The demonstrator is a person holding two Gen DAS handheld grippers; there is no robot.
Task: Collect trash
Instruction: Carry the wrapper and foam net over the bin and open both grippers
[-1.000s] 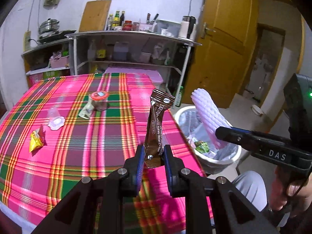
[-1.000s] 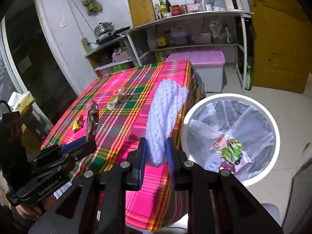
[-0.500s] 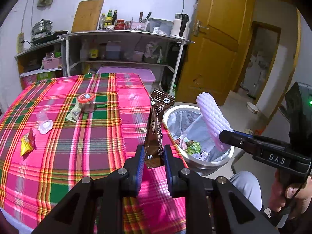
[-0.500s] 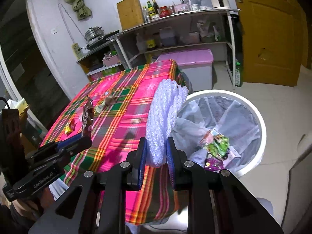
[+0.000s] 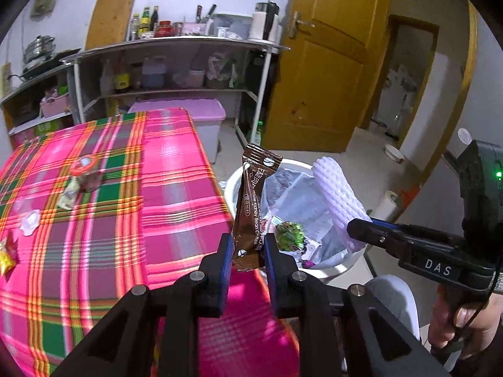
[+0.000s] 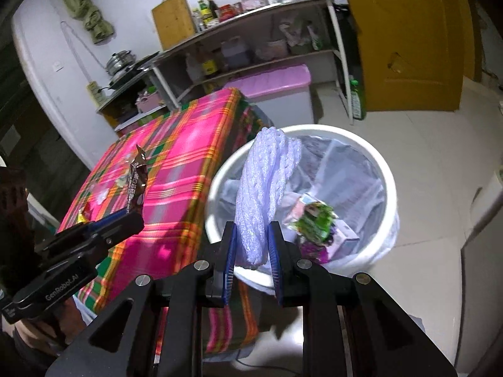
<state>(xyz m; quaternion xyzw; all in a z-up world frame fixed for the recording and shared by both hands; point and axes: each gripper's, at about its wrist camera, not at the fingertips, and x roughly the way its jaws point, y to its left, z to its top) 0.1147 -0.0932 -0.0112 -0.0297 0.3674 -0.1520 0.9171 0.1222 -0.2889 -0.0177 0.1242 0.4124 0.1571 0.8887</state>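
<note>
Left gripper point(image 5: 248, 248): jaws nearly together, clamped on the lower end of a brown coffee sachet point(image 5: 255, 201), which stands upright at centre frame — right at the table's edge, with the bin behind it.
Right gripper point(image 6: 253, 251): closed tight on a white foam fruit net point(image 6: 265, 188), pinched near its bottom end; the net rises up the middle of the frame, over the near rim of the bin.
Trash bin point(image 6: 382, 169): white, lined with a pale bag, on the floor just beside the corner of the plaid table point(image 5: 94, 220); some wrappers already lie inside.
Left on the table: a red-lidded cup point(image 5: 84, 169), a clear plastic piece point(image 5: 30, 223) and a yellow wrapper point(image 5: 6, 257), all at the left of the left wrist view.
Step in hand, as judged: carry both pieces over the bin mouth and let go.
Doing it well: bring each item fully inside the rim line before opening — both are light and could drift or catch on the rim.
Caution: the sachet looks short of the opening; it likely needs more travel to the right.
</note>
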